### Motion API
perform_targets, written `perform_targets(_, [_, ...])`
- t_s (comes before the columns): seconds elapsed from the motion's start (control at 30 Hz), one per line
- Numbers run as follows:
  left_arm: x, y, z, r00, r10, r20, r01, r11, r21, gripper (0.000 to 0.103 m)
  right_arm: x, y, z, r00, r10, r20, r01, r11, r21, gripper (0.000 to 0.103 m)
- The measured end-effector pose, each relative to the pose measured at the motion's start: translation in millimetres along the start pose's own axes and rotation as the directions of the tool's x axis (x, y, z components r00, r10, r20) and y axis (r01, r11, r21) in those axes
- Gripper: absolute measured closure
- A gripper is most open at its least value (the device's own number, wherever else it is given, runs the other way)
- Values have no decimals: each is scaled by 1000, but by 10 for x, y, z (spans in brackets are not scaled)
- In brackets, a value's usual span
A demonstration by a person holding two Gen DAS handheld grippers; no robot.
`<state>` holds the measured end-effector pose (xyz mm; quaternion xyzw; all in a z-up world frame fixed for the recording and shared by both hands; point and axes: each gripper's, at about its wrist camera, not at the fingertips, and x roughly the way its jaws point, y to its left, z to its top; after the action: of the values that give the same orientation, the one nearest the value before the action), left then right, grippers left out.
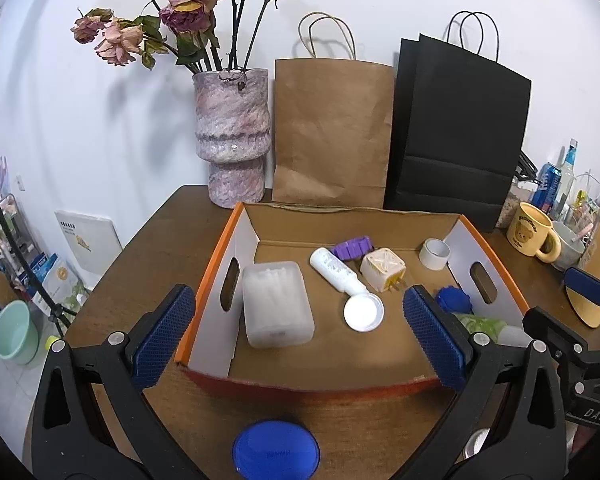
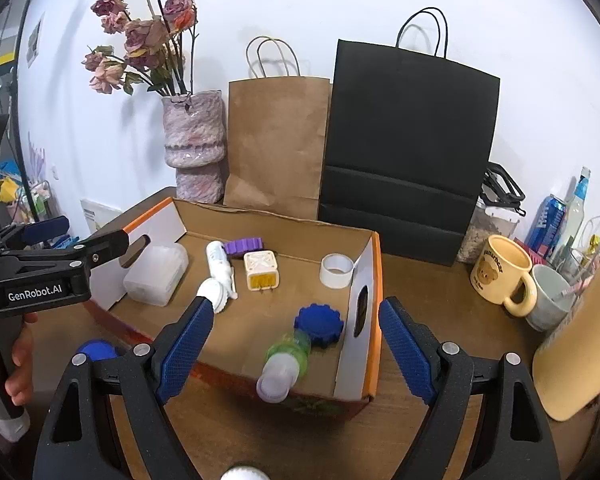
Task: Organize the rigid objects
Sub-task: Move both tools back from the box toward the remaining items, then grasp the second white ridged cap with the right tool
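Note:
An orange-edged cardboard box point(image 1: 216, 264) point(image 2: 374, 280) sits on the brown table. It holds a frosted plastic case point(image 1: 276, 304) point(image 2: 156, 276), a white bottle point(image 1: 340, 272) point(image 2: 218, 264), a purple piece point(image 1: 352, 246) point(image 2: 244, 246), a cream cube charger point(image 1: 382, 268) point(image 2: 260, 270), a white tape roll point(image 1: 434, 252) point(image 2: 336, 270), a blue gear-shaped lid point(image 1: 452, 298) point(image 2: 320, 322) and a green bottle point(image 2: 286, 364). A blue round lid point(image 1: 276, 450) point(image 2: 96, 350) lies on the table before the box. My left gripper point(image 1: 300, 336) is open and empty above the box front. My right gripper point(image 2: 292, 352) is open and empty above the box's right end.
A vase of dried roses point(image 1: 232, 136) point(image 2: 194, 140), a brown paper bag point(image 1: 332, 132) and a black paper bag point(image 2: 408, 152) stand behind the box. A yellow bear mug point(image 2: 500, 274), a grey cup point(image 2: 550, 296), bottles and a tan board point(image 2: 580, 340) crowd the right.

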<state>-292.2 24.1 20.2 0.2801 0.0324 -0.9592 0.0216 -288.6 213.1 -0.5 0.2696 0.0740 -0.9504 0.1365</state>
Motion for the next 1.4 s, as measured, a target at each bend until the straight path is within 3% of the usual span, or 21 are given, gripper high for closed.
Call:
perform_targets(0.5, [-269, 41, -333, 999, -27, -32, 27, 1000, 8, 0, -277, 118, -402, 1000, 12, -20, -12, 1000, 16, 14])
perform_targets(1.0, [-374, 141, -861, 991, -40, -126, 43, 999, 24, 0, -117, 222, -1023, 976, 24, -218, -23, 1000, 7, 14])
perform_targets(1.4, [-380, 243, -1111, 983, -32, -180, 37, 999, 25, 0, -14, 220, -1169, 959, 26, -281, -20, 1000, 24, 14])
